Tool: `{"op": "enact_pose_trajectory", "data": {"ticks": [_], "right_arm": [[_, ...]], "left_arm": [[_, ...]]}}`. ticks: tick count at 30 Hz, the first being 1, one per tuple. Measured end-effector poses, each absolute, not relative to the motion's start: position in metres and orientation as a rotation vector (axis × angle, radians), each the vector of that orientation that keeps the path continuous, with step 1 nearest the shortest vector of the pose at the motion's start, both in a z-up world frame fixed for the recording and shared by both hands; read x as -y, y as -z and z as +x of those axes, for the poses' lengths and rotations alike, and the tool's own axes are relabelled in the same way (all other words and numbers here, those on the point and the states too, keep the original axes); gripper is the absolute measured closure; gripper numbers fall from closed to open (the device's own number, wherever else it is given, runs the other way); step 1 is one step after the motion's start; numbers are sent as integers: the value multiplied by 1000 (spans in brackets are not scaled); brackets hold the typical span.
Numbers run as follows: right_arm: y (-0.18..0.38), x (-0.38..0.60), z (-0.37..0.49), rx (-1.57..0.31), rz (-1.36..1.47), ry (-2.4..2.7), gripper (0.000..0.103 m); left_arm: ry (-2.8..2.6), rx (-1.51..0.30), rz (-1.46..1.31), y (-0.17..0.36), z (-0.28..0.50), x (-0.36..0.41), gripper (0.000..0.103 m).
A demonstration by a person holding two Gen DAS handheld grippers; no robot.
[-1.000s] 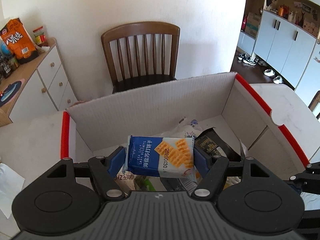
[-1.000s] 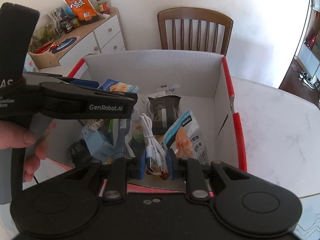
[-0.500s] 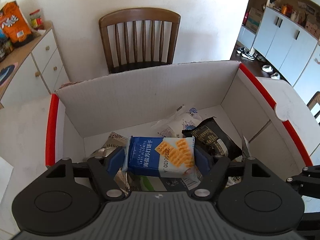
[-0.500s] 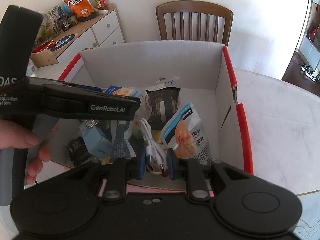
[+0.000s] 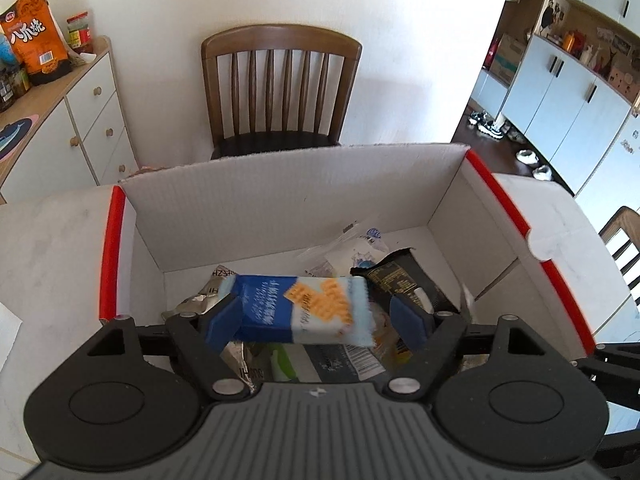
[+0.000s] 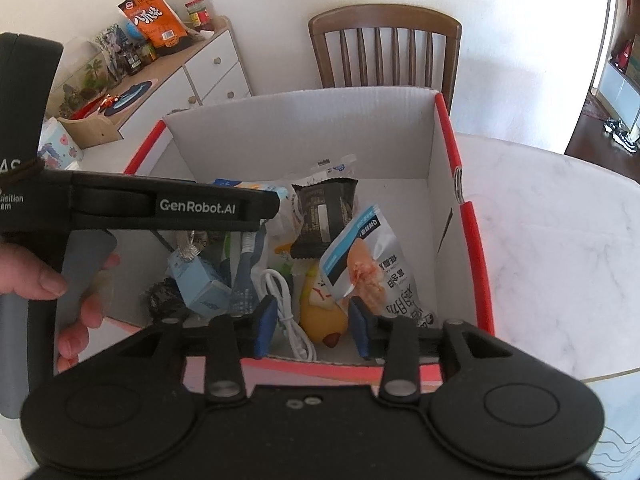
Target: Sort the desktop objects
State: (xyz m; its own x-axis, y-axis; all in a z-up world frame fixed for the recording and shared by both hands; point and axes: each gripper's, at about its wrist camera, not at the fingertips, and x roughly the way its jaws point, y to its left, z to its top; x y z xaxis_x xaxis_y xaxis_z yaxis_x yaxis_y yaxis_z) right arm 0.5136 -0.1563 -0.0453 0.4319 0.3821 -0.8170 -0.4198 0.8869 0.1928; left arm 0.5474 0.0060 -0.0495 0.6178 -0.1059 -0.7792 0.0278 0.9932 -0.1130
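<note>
A white cardboard box (image 5: 280, 200) with red edges stands on the table, with several snack packs in it. My left gripper (image 5: 316, 320) hangs over the box with its jaws opening. A blue cracker pack (image 5: 296, 308), blurred and tilted, sits between the jaws, against the left pad and clear of the right one. My right gripper (image 6: 312, 330) is over the box's near edge, its jaws also opening. A white cable (image 6: 288, 304) lies loose in the box below, between the pads and untouched by them. The left gripper's black body (image 6: 180, 208) crosses the right wrist view, held by a hand (image 6: 36, 276).
Inside the box lie a black snack pack (image 6: 324, 216), a chicken-breast pouch (image 6: 372, 264), a yellow toy (image 6: 320, 312) and a small light-blue carton (image 6: 200, 284). A wooden chair (image 5: 280, 80) stands behind the box and a white sideboard (image 5: 80, 120) to the left. The marble tabletop (image 6: 560, 240) extends to the right.
The left jaws widened and the cracker pack came off the right pad, tipping downward. The right jaws spread and released the white cable, which now rests in the box.
</note>
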Motion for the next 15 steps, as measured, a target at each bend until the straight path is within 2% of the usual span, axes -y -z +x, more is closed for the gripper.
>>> {"op": "enact_pose_trajectory", "data": {"ticks": [15], "right_arm": [[15, 176, 491, -924, -25, -532, 51]], "left_arm": [[74, -837, -93, 11, 505, -1, 20]]}}
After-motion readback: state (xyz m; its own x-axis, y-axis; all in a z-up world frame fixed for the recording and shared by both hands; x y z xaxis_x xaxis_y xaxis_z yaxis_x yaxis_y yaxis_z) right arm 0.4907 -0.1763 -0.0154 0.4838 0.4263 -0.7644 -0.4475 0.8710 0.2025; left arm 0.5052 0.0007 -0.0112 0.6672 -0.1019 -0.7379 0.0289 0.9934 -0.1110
